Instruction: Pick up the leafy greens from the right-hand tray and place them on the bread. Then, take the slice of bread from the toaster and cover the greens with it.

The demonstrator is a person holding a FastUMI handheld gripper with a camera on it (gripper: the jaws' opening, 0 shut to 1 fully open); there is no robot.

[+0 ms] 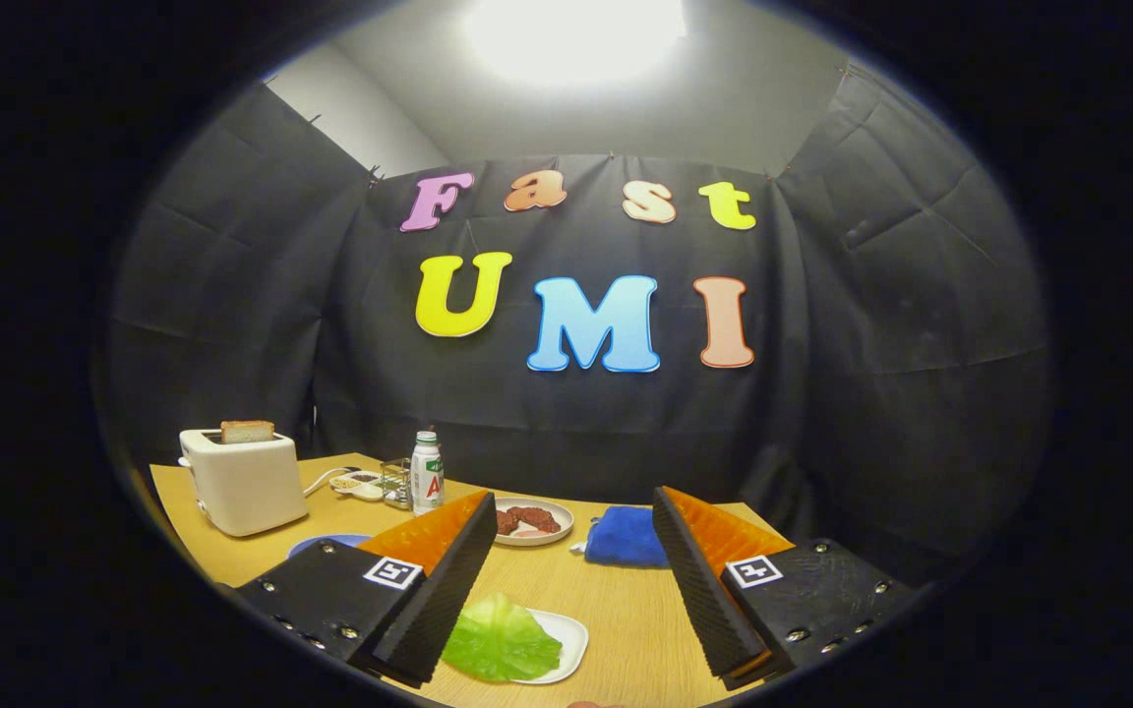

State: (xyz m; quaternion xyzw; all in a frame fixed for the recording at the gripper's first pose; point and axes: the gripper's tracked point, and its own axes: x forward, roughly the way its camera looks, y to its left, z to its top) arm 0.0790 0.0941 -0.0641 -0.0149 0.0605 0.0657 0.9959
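We see the tool (571, 565) hanging above the light wooden desk (626, 619) with its two black ridged, orange-backed fingers (448, 590) spread wide apart and nothing held between them. The bright green leafy greens (498, 641) lie on a small white rectangular tray (566, 644), low between the fingers and close to the left one, whose tip overlaps the leaf's near edge from our view; we cannot tell whether they touch. Beyond the fingertips sits a round white plate (534, 538) carrying reddish-brown patties (525, 517), and just beside it a crumpled blue cloth (626, 537). Farther back to the left stands a cream-white toaster (244, 482) with a browned slice of bread (247, 431) sticking up from its slot. A blue plate (326, 542) peeks out behind the left finger. A white bottle with a green label (427, 472) stands near the back wall.
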